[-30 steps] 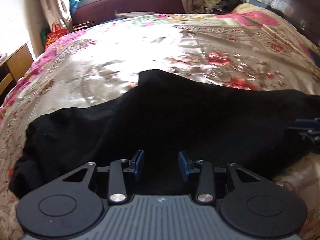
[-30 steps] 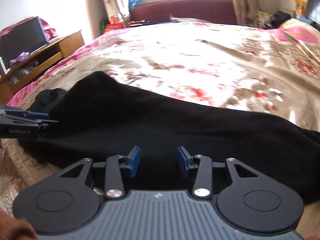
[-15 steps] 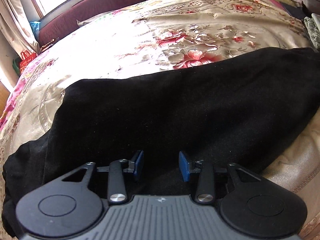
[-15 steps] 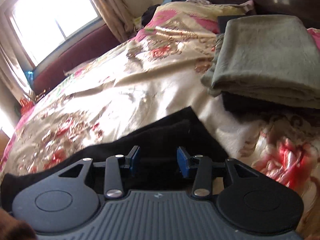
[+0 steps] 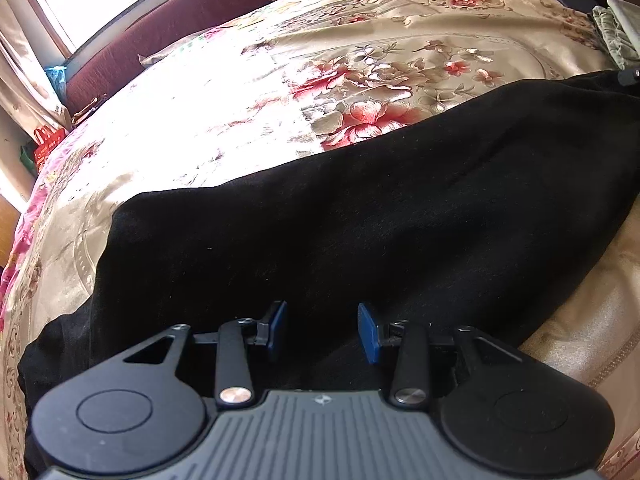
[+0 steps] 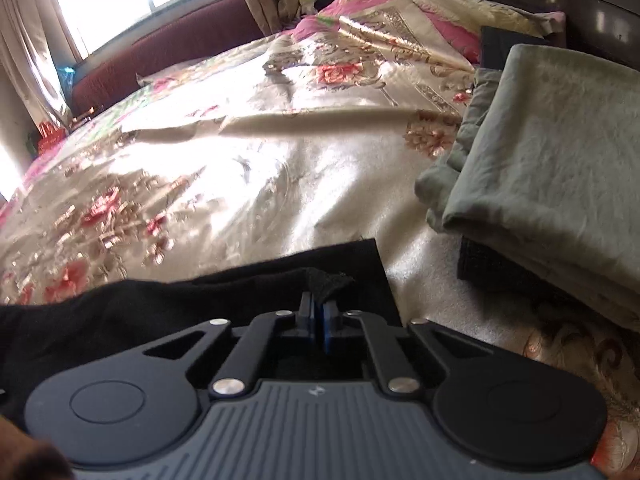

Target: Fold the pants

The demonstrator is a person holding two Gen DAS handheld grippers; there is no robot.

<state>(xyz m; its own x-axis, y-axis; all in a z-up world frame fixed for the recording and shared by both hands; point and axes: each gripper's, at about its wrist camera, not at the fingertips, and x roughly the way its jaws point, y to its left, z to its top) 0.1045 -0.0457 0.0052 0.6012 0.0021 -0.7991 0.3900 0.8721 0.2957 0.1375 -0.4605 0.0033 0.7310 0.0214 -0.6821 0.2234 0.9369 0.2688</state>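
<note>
Black pants lie stretched out across a floral satin bedspread. My left gripper is open and empty, hovering low over the middle of the pants near their front edge. In the right wrist view my right gripper is shut on a pinched bit of the black pants at the leg end, whose corner lies flat on the bedspread. A tip of the right gripper shows at the far right of the left wrist view.
A stack of folded grey-green clothes sits on the bed just right of the pants' end, with a dark item under it. A maroon headboard or sofa and curtains run along the far side. Pillows lie at the back.
My right gripper has closed on the end of the pants leg; half a second ago it was open above it. The left gripper has shifted slightly closer over the pants and stays open.
</note>
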